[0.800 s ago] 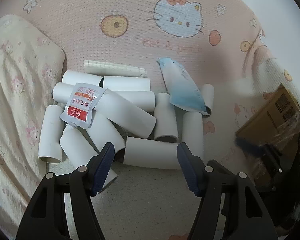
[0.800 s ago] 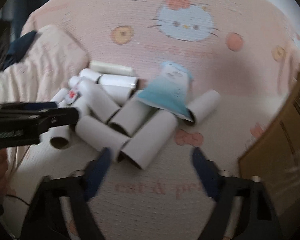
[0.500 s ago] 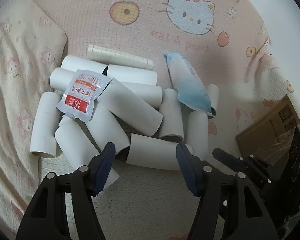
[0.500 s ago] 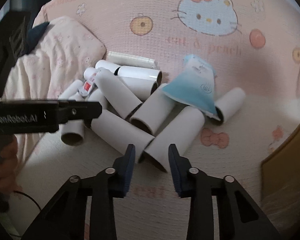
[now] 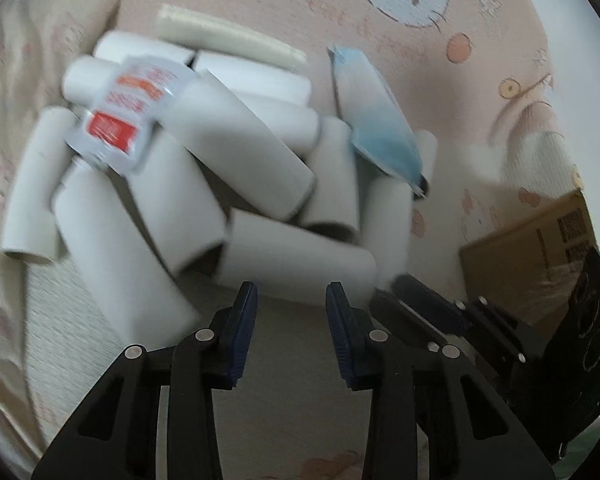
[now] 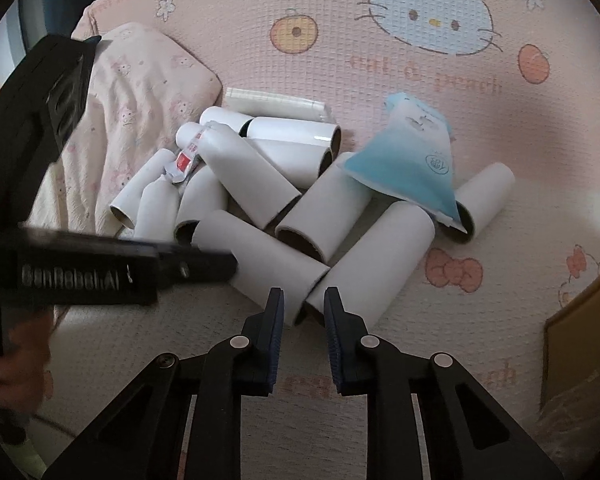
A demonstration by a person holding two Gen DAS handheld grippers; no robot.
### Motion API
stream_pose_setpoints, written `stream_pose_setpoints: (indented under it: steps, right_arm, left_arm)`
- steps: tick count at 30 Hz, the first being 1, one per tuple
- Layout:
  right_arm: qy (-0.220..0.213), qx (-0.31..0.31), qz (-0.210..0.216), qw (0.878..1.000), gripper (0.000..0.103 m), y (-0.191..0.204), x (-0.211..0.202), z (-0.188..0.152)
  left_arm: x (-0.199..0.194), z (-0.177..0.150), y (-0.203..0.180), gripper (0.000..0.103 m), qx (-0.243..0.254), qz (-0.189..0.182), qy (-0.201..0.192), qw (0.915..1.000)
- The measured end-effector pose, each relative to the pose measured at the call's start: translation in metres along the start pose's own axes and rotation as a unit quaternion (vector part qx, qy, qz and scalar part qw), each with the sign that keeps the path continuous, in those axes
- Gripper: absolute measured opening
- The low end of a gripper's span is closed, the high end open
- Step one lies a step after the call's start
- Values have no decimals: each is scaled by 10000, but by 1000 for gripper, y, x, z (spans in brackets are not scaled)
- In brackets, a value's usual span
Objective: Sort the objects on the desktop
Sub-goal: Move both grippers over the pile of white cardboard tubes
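A pile of several white cardboard tubes (image 5: 292,264) (image 6: 256,256) lies on a pink Hello Kitty mat (image 6: 380,72). A red-and-white sachet (image 5: 128,116) (image 6: 182,164) rests on the pile's left side, a blue-and-white pouch (image 5: 376,120) (image 6: 408,168) on its right. A cream ribbed strip (image 5: 228,38) (image 6: 272,102) lies behind the pile. My left gripper (image 5: 292,300) is open and empty just in front of the nearest tube; it also shows in the right wrist view (image 6: 196,266). My right gripper (image 6: 304,300) is open with a narrow gap, empty, just short of two tube ends.
A folded pink patterned blanket (image 6: 140,92) (image 5: 16,60) lies left of the pile. A brown cardboard box (image 5: 540,248) (image 6: 584,352) stands at the right. The right gripper's black body (image 5: 500,332) shows low right in the left wrist view.
Both grippers moved closer to the tube pile. The left jaws narrowed somewhat. The right jaws closed from wide open to a narrow gap.
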State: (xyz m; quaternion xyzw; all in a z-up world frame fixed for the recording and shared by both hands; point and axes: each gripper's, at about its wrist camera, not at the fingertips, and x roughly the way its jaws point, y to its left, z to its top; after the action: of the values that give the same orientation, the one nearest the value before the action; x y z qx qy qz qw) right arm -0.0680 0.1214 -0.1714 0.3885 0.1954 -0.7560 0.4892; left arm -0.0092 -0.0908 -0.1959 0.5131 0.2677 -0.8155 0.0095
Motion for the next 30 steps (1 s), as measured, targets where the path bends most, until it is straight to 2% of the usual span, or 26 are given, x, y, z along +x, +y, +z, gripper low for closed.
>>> stream_pose_setpoints:
  steps: [2, 7, 10, 11, 14, 17, 20, 25, 27, 29, 30]
  right_arm:
    - [2, 2, 16, 10000, 18, 0, -1, 0]
    - [16, 105, 29, 9999, 18, 0, -3, 0]
    - [-50, 106, 51, 9999, 18, 4, -6, 2]
    - [-52, 96, 68, 9999, 18, 6, -5, 3]
    - [18, 112, 133, 9998, 18, 8, 1, 3]
    - [51, 182, 270, 9995, 18, 6, 7, 2]
    - [62, 213, 316, 9993, 18, 4, 9, 3]
    - [55, 318, 407, 9986, 18, 0, 8, 3]
    - [45, 348, 577, 9977, 18, -1, 7, 3]
    - [27, 403, 878, 9953, 18, 1, 5, 3]
    - [41, 375, 887, 9953, 18, 4, 4, 1]
  left_arm:
    - [1, -4, -8, 39, 78, 38, 35, 10000]
    - [-11, -3, -21, 39, 510, 716, -510, 9948]
    - [-15, 1, -11, 44, 402, 931, -641, 9928]
    - [-13, 3, -6, 44, 264, 888, -564, 9941]
    - [-5, 9, 14, 45, -233, 443, -346, 9981]
    - [-1, 14, 23, 45, -529, 209, -351, 9978]
    - [-1, 15, 24, 45, -541, 174, -383, 9977]
    - [-3, 7, 11, 45, -150, 348, -374, 9986]
    - [-6, 4, 7, 45, -95, 233, -328, 9991]
    - [-10, -2, 3, 44, -163, -40, -213, 9996]
    - [-12, -5, 2, 44, -187, -23, -240, 9995]
